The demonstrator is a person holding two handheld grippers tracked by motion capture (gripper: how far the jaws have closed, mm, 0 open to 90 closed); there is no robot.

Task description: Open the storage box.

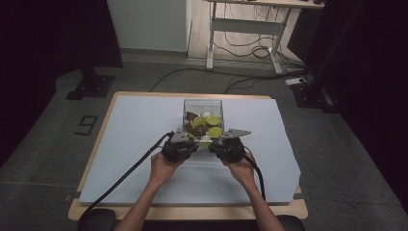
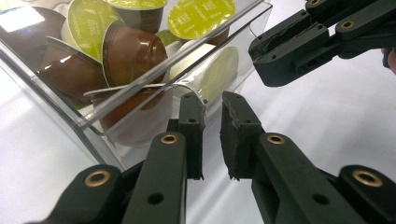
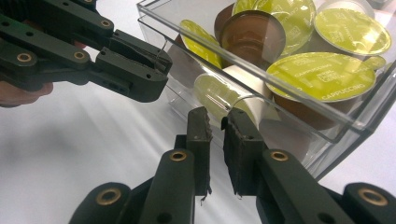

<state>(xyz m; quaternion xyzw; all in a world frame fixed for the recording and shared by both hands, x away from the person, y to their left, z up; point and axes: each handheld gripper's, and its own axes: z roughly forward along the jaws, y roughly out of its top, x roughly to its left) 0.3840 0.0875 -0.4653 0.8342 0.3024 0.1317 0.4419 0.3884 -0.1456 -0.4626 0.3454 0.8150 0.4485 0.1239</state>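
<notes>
A clear plastic box (image 1: 203,104) stands on the white sheet (image 1: 134,125) that covers the table (image 1: 96,144), midway between the left and right edges and toward the far edge. It is open at the top and holds coffee capsules (image 1: 206,124): several with lime-green foil lids, several brown, and at least one pale cream. In the left gripper view a brown capsule (image 2: 133,51) lies on its side against the near wall, with a cream capsule (image 2: 219,70) beside it at the box's corner. In the right gripper view the lid of one green capsule (image 3: 322,74) reads "CAPPUCCINO".

The left gripper (image 1: 185,142) is at the box's near wall toward its left corner; its jaws are drawn together with a narrow gap between the pads, and their tips reach the curved lip (image 2: 187,88) of the wall. Whether the lip is pinched cannot be told. The right gripper (image 1: 222,142) is at the same wall toward the right corner, jaws likewise together, tips at the lip. Each gripper is held in a hand, the left hand (image 1: 163,168) and the right hand (image 1: 240,169), forearms entering over the table's near edge. A black cable (image 1: 120,180) trails from the left gripper to the near left corner.
</notes>
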